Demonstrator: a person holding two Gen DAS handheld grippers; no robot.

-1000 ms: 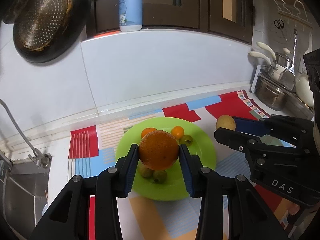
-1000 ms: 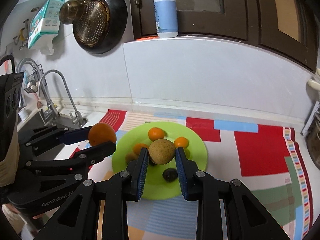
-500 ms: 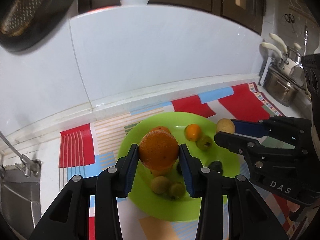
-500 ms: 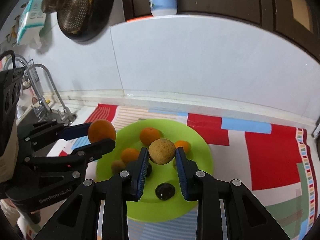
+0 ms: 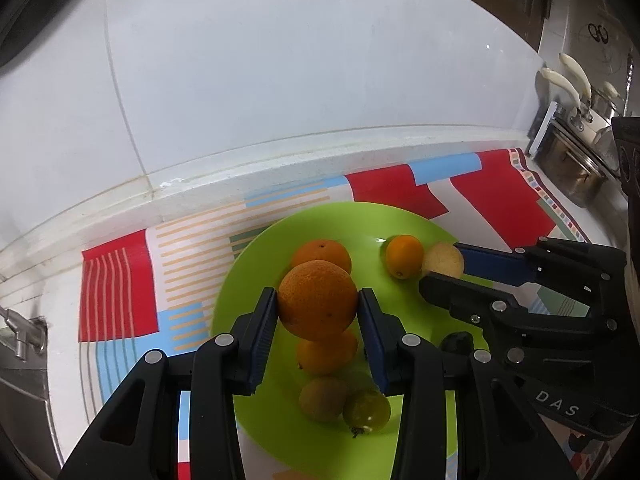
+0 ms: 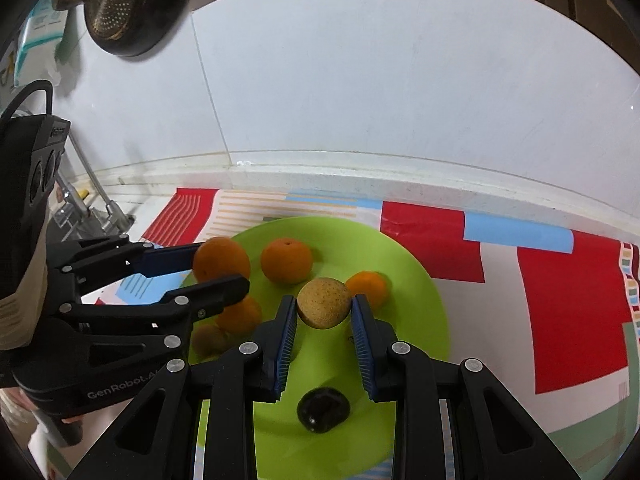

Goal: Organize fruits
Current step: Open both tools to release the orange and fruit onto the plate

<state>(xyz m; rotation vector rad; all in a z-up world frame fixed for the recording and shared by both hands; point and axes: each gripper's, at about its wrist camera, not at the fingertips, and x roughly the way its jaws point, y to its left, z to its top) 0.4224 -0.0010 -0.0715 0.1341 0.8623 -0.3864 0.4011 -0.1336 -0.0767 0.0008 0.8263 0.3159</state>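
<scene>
1. Your left gripper is clamped on an orange, blue pads touching both its sides. It sits centre frame in the left wrist view, over the plate.
2. Your right gripper grips a tan fruit, pads pressed on either side, centre frame in the right wrist view.
3. In the left wrist view the right gripper enters from the right edge, with the tan fruit at its tips just beside a small orange.
4. In the right wrist view the left gripper enters from the left edge, with the orange at its tips above the plate's left rim.
5. On the plate, left wrist view: a second orange behind the held one, another below it, a brownish fruit and a green fruit touching at lower centre.
6. Right wrist view: a dark fruit lies on the plate at lower centre, between the gripper's arms.
7. The plate rests on a mat with red, blue and striped patches, against a white wall.
8. Pots stand at the right edge of the left wrist view; a tap stands at the left of the right wrist view.
</scene>
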